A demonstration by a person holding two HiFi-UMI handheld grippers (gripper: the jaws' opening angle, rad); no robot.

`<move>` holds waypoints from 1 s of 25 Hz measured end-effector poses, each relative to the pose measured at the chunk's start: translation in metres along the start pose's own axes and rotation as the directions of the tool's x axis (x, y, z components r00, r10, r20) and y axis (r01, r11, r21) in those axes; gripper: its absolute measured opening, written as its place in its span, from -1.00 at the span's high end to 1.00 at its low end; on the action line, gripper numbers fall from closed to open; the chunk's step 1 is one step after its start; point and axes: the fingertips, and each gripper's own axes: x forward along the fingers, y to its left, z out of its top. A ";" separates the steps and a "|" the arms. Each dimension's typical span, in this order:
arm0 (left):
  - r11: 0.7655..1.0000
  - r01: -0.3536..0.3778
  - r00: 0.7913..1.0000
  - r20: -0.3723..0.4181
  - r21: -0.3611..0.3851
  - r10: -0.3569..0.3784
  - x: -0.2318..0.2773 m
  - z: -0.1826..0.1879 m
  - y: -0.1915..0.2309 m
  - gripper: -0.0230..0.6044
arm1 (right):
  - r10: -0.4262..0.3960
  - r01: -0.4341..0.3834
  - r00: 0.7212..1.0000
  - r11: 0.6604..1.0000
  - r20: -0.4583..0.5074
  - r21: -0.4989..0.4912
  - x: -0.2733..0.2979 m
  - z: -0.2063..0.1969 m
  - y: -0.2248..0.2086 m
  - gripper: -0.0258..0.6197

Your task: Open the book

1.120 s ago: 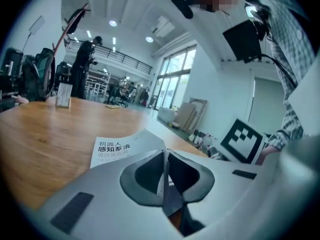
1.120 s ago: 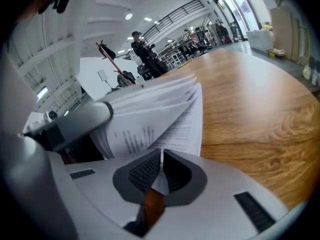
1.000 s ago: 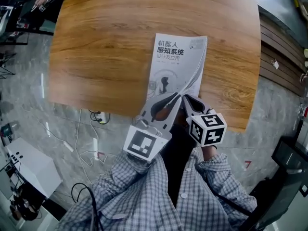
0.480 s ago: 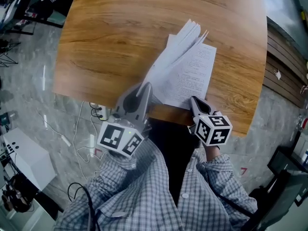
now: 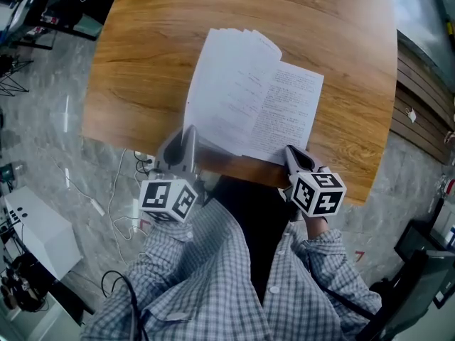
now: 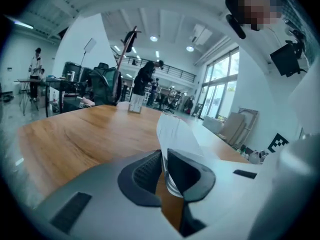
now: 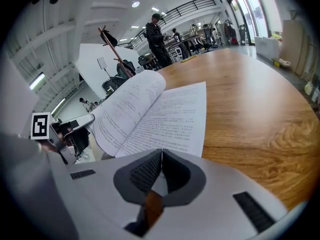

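Note:
The book (image 5: 256,105) lies open on the wooden table (image 5: 142,62), near its front edge, printed pages up. My left gripper (image 5: 188,137) is shut on the lower edge of the turned left-hand sheaf, which curves up off the table. In the left gripper view the white pages (image 6: 175,134) run edge-on between the pads of the left gripper (image 6: 164,156). My right gripper (image 5: 291,153) is shut on the bottom edge of the right-hand page. In the right gripper view the open book (image 7: 160,114) spreads just past the tips of the right gripper (image 7: 161,154).
The table's front edge (image 5: 234,168) runs just under both grippers. Below it are grey floor, cables with a power strip (image 5: 146,168) and a white box (image 5: 35,236). A small card stand (image 6: 135,105) sits at the table's far end. People stand in the background.
The left gripper swung out to the left with the cover and a sheaf of pages, so the closed book now lies open. The right gripper stayed at the bottom edge.

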 end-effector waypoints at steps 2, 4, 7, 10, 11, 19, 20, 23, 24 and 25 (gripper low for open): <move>0.999 -0.037 0.999 -0.013 -0.012 0.037 0.001 -0.007 0.015 0.83 | -0.003 0.003 1.000 1.000 -0.002 -0.006 0.001 0.001 0.000 0.85; 0.998 -0.070 0.997 -0.031 -0.008 0.069 0.002 -0.014 0.029 0.83 | -0.005 0.005 1.000 1.000 -0.006 -0.010 0.002 0.000 0.000 0.85; 0.994 -0.106 0.991 -0.076 0.013 0.106 0.003 -0.026 0.046 0.82 | -0.005 0.005 1.000 1.000 -0.008 -0.011 0.002 -0.001 0.002 0.85; 0.991 -0.124 0.982 -0.135 0.043 0.128 0.008 -0.035 0.057 0.79 | -0.009 0.009 1.000 1.000 -0.007 -0.016 0.002 0.001 0.004 0.85; 0.991 -0.124 0.979 -0.155 0.047 0.130 0.011 -0.038 0.059 0.75 | -0.010 0.010 1.000 1.000 -0.007 -0.017 0.002 0.001 0.004 0.85; 0.990 -0.099 0.976 -0.185 0.104 0.117 0.010 -0.039 0.063 0.63 | -0.012 0.012 1.000 1.000 -0.001 -0.013 0.002 0.001 0.005 0.85; 0.988 -0.099 0.974 -0.191 0.116 0.120 0.010 -0.040 0.064 0.62 | -0.012 0.012 1.000 1.000 0.000 -0.011 0.002 0.001 0.004 0.85; 0.977 -0.131 0.959 -0.227 0.170 0.168 0.004 -0.047 0.074 0.62 | -0.012 0.012 1.000 1.000 -0.001 -0.007 0.002 0.000 0.002 0.85; 0.971 -0.144 0.953 -0.237 0.191 0.188 0.001 -0.049 0.077 0.62 | -0.011 0.011 1.000 1.000 0.000 -0.006 0.002 -0.001 0.001 0.85; 0.966 -0.152 0.949 -0.241 0.211 0.202 -0.002 -0.050 0.080 0.62 | -0.011 0.011 1.000 1.000 0.001 -0.006 0.002 -0.001 0.000 0.85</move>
